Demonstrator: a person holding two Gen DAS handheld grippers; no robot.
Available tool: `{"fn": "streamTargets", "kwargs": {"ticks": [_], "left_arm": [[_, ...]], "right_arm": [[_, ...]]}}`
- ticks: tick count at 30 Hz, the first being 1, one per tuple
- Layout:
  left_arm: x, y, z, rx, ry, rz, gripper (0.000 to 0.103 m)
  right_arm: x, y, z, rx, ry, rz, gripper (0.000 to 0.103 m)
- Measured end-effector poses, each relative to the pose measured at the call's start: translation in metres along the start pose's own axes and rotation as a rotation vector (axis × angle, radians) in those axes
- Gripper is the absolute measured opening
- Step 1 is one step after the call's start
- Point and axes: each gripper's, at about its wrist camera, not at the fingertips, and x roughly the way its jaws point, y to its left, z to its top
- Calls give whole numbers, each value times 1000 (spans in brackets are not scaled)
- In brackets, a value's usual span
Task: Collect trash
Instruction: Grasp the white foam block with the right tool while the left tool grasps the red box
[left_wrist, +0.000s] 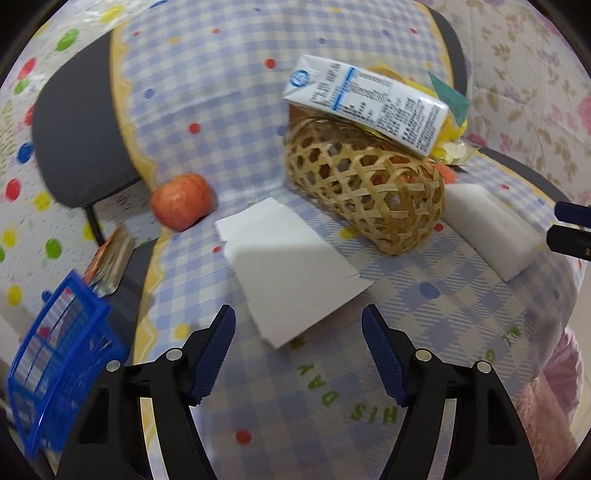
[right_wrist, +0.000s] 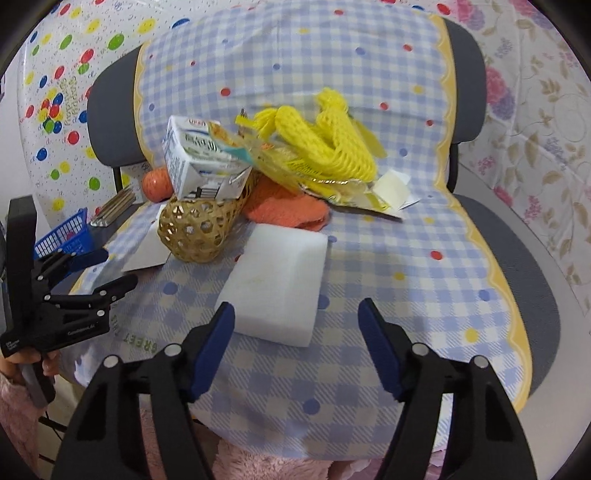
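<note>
A home room: cloth-draped office chair (right_wrist: 469, 92), floral covers (right_wrist: 535, 147), an apple (left_wrist: 183, 201).

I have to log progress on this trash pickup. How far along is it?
Already in the woven basket: the milk carton resting on its mouth, with yellow foam netting and wrappers piled there. In hand: nothing; the left gripper and right gripper are both open and empty. Left on the cloth: the white paper and white foam block. The apple lies apart.
</note>
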Motion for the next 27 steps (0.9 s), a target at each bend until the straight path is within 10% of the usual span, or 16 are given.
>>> {"fn": "streamTargets", "kwargs": {"ticks": [6, 12, 17, 27], "left_arm": [[21, 9, 9, -12, -9, -93, 65], [19, 2, 7, 9, -19, -180, 25], [2, 1, 0, 22, -57, -93, 4], [-63, 13, -4, -151, -208, -107, 1]], "right_arm": [[8, -5, 2, 38, 6, 9, 65], [8, -6, -1, 35, -5, 13, 65], [4, 0, -4, 31, -19, 11, 73], [31, 14, -2, 57, -21, 18, 87]]}}
